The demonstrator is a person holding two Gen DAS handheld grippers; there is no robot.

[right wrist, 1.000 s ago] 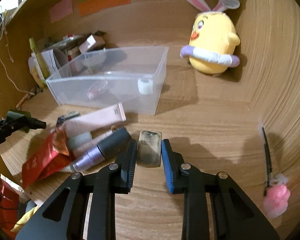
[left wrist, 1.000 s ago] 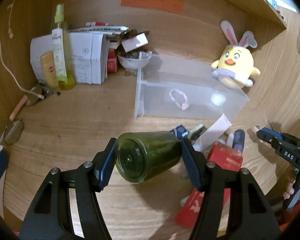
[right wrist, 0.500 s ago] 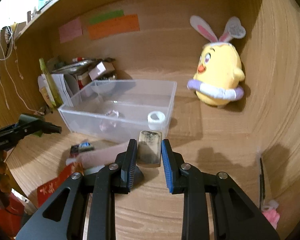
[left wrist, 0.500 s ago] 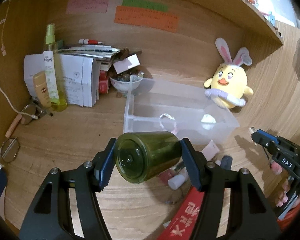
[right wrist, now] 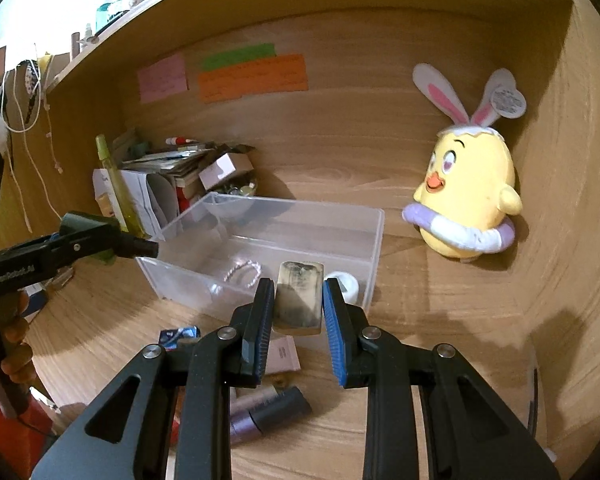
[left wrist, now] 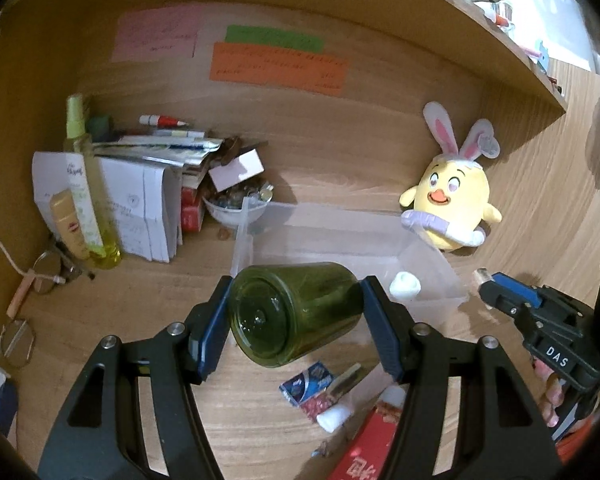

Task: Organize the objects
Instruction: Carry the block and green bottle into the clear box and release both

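Reading "DAS" on the right gripper (left wrist: 485,285), "GenRobot.AI" on the left gripper (right wrist: 148,249).

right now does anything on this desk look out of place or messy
Yes. A loose heap lies on the wooden desk in front of the clear plastic bin: a red packet, a small blue packet, a purple tube and a pink tube, all on their sides. The bin holds only a beaded bracelet and a small white roll.

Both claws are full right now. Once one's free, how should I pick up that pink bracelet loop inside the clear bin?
Come straight down over the clear bin, since its walls block any side approach. The pink bracelet lies flat on the bin floor as an open loop, so pinch across one strand of the ring, one finger inside the loop and one outside.
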